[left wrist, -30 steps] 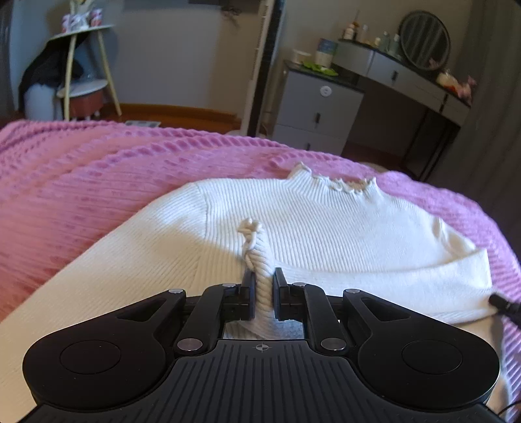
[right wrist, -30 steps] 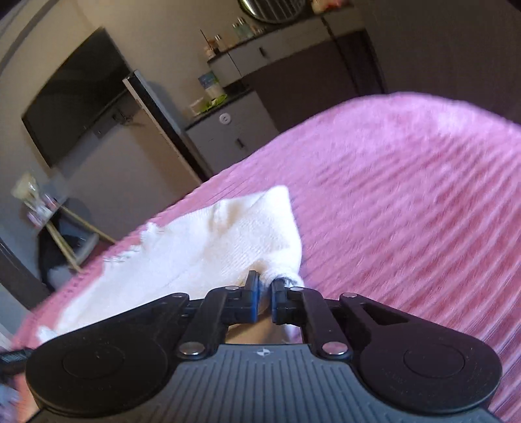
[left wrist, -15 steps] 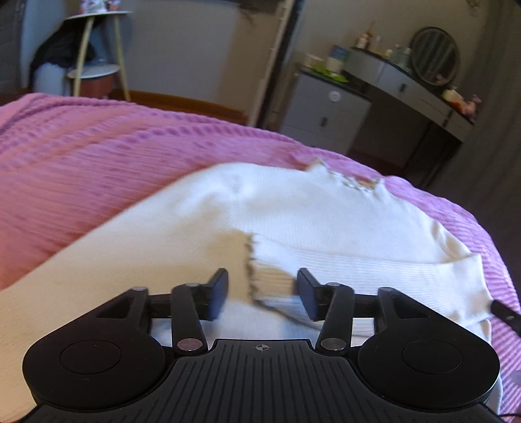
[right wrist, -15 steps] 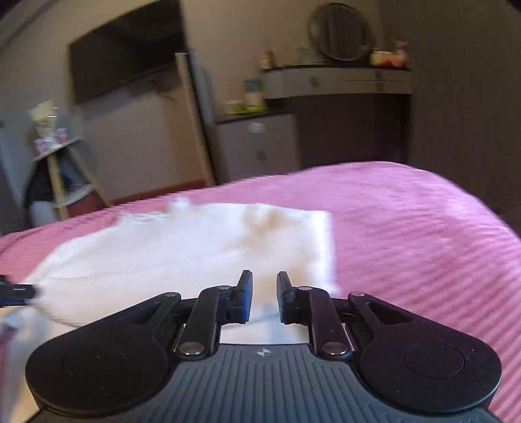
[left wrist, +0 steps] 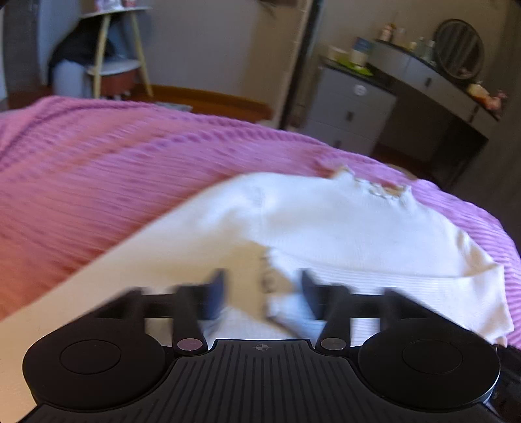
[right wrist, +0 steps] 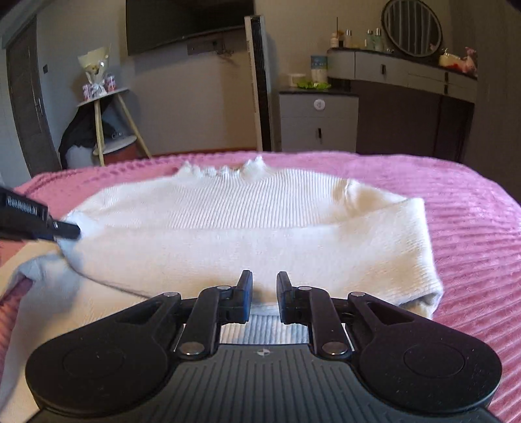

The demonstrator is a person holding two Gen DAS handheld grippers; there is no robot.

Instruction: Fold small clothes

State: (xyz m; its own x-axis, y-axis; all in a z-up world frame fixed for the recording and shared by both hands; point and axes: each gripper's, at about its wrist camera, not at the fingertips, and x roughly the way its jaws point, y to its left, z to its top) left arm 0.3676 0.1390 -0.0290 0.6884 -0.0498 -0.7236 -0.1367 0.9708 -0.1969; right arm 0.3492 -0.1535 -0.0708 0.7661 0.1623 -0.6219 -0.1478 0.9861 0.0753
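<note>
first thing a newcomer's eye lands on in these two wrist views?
The white knit sweater spread over the pink ribbed bedspread, with its sleeve folded across the body. Next, the black grippers at the bottom of each view: the left gripper has just been opening and stands apart around the sleeve cuff without pressing it; the right gripper is slightly apart with nothing between its fingers.

- Pink ribbed blanket across the near bed.
- Grey drawer cabinet far centre.
- Round mirror far right.
- Dark television on far wall.
</note>
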